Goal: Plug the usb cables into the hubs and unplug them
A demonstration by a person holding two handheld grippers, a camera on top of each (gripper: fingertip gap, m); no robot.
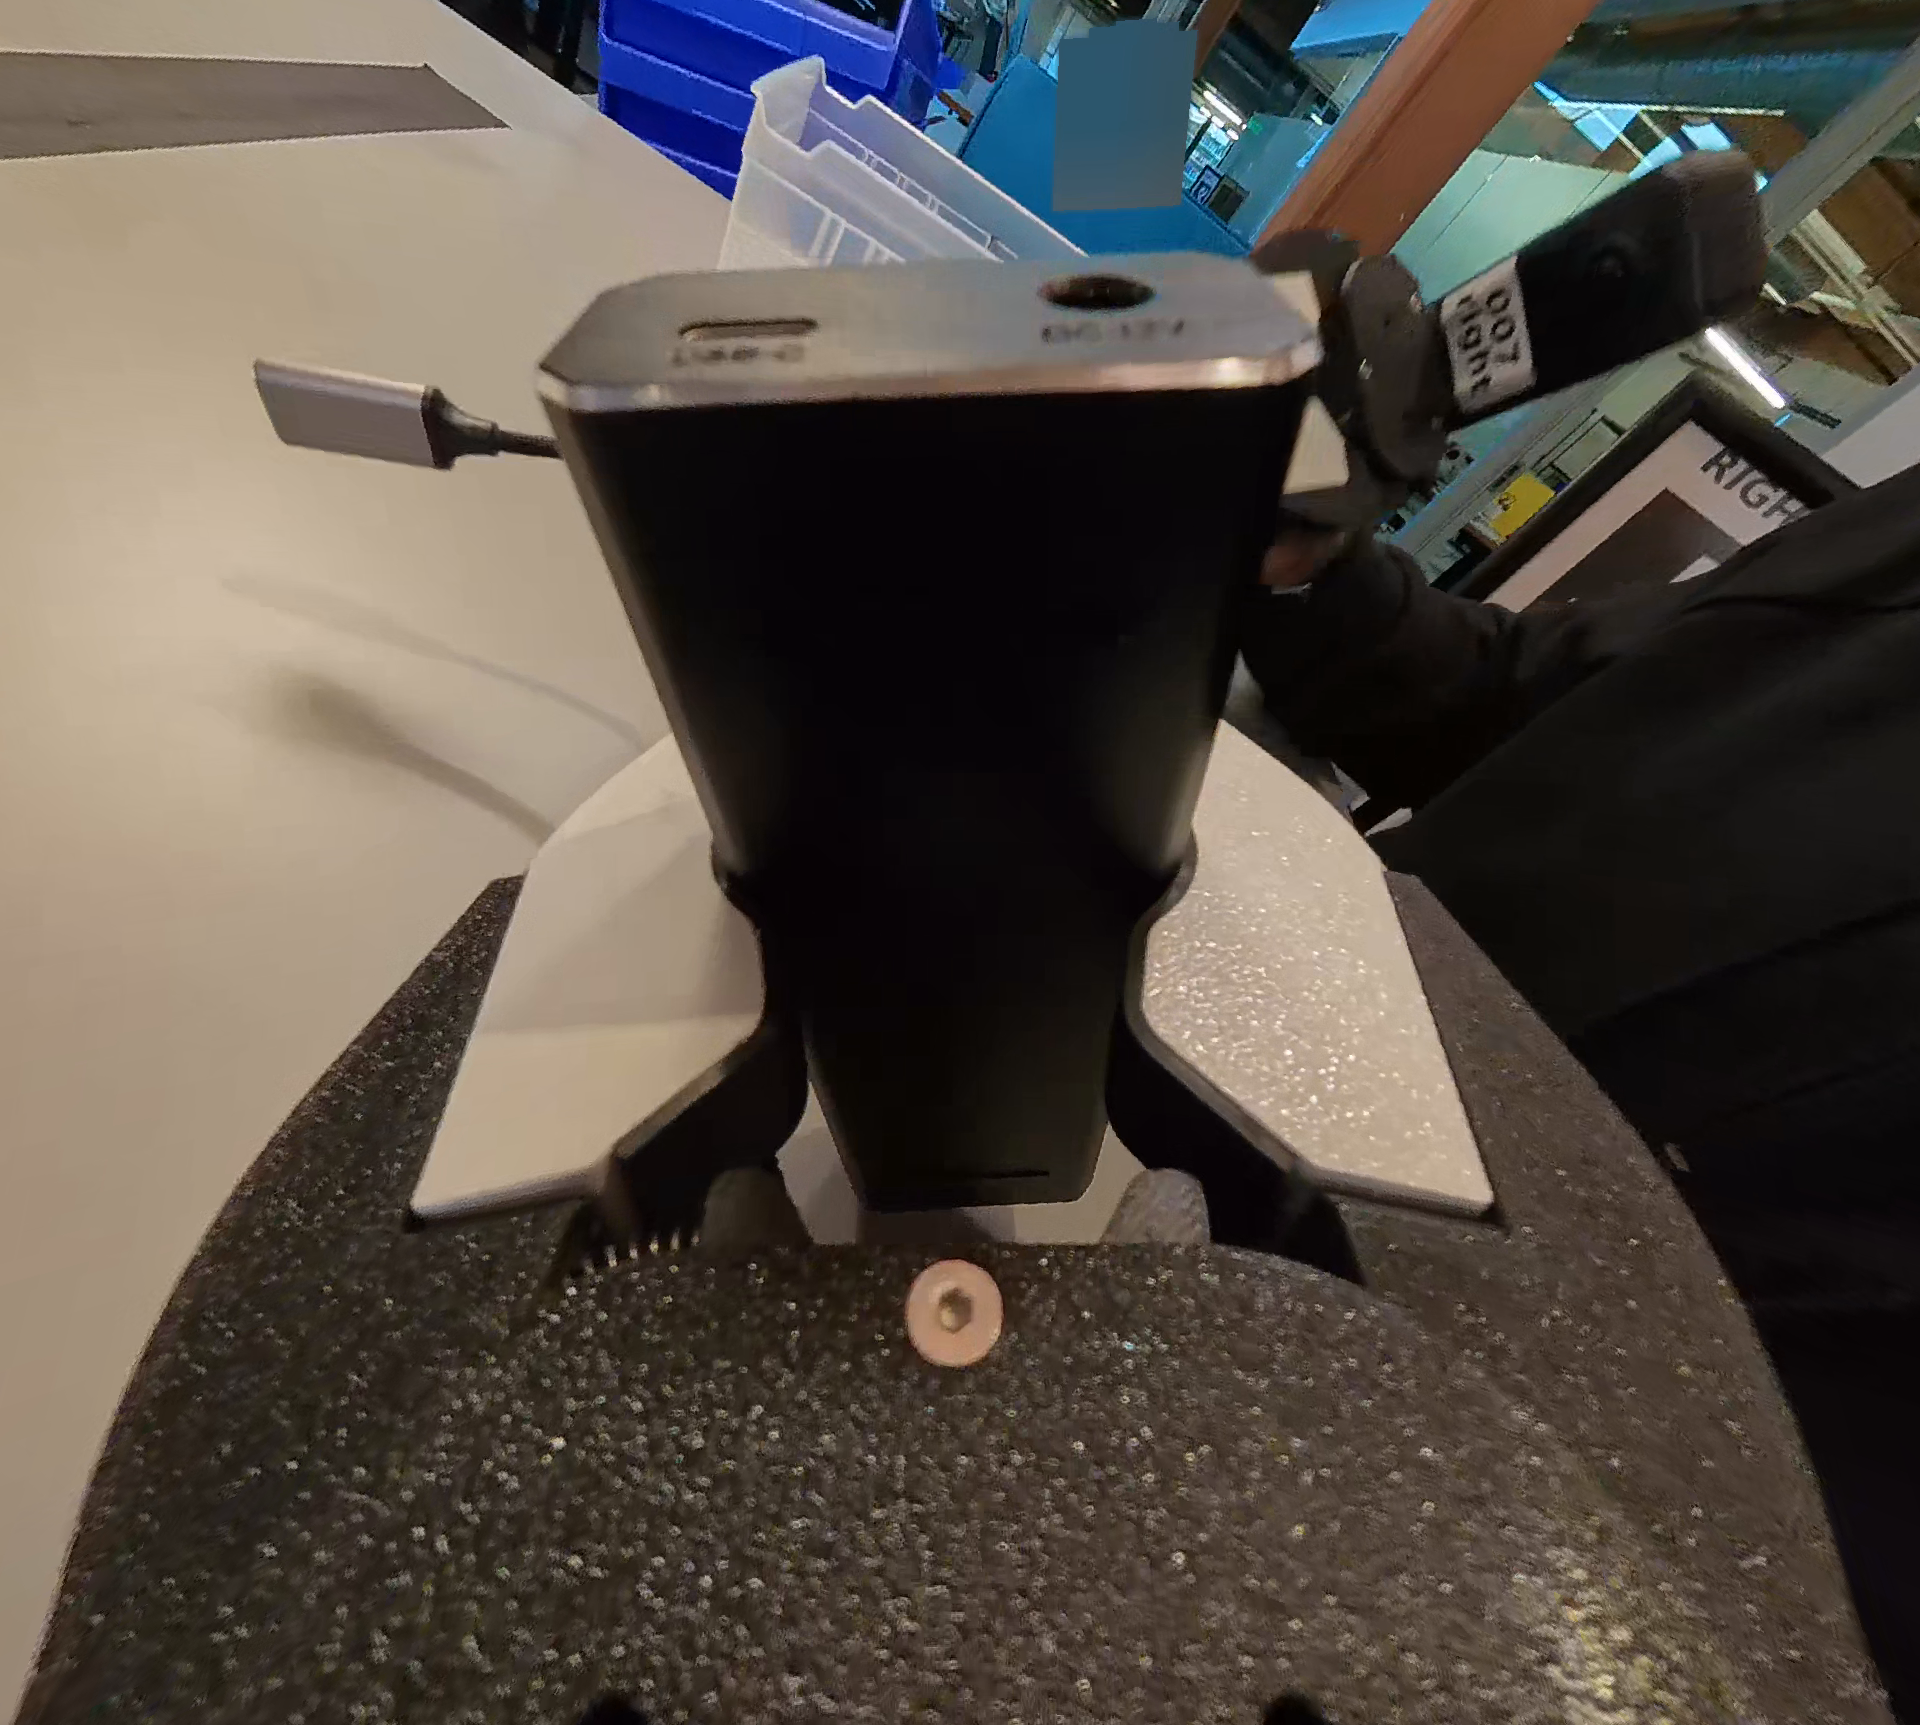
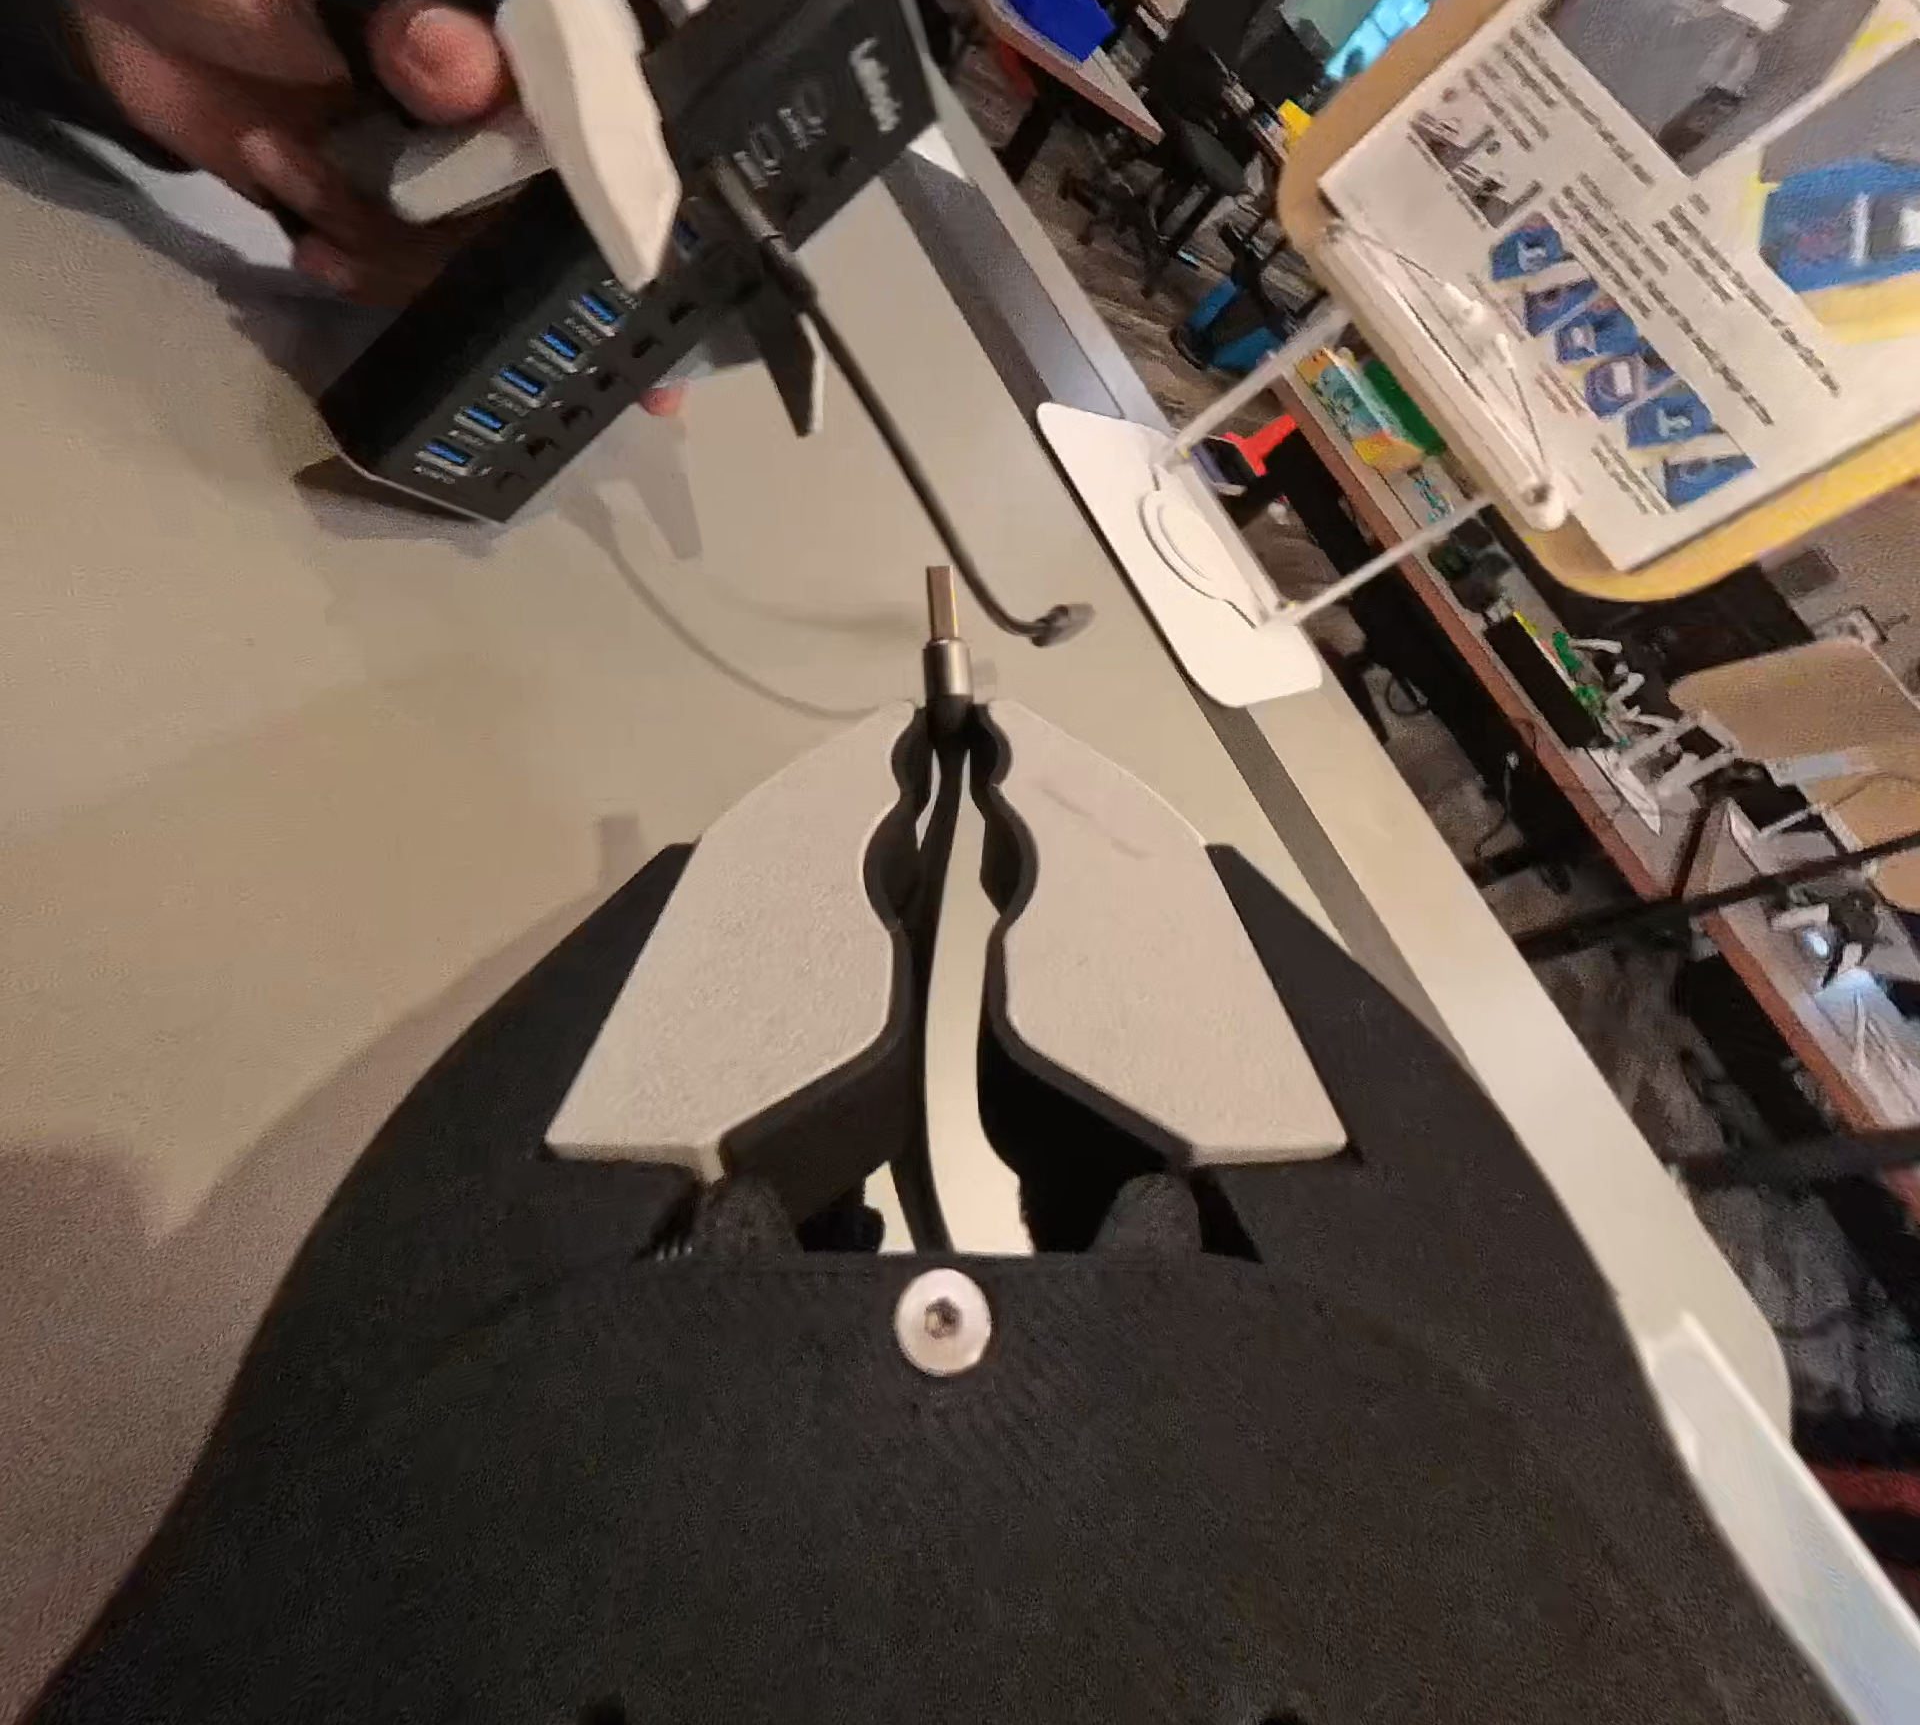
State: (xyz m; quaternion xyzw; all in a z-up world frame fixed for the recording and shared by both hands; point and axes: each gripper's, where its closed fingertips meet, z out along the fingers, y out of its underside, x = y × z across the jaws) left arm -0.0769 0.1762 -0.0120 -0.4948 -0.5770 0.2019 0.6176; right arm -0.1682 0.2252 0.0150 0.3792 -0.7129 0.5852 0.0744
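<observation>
Pale table [image 2: 312, 740], blurred cluttered workshop.

In the left wrist view, the black box-shaped USB hub [image 1: 925, 688] hid the centre of the white table [image 1: 260, 636]; the thin dark cable [image 1: 520, 441] vanished behind it. Upper-right background was blurred.

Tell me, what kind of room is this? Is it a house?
Probably not a house, more like a workshop or lab. There are stacked blue storage bins, long workbenches crowded with parts, and an instruction sheet propped on a stand by the pale table.
</observation>
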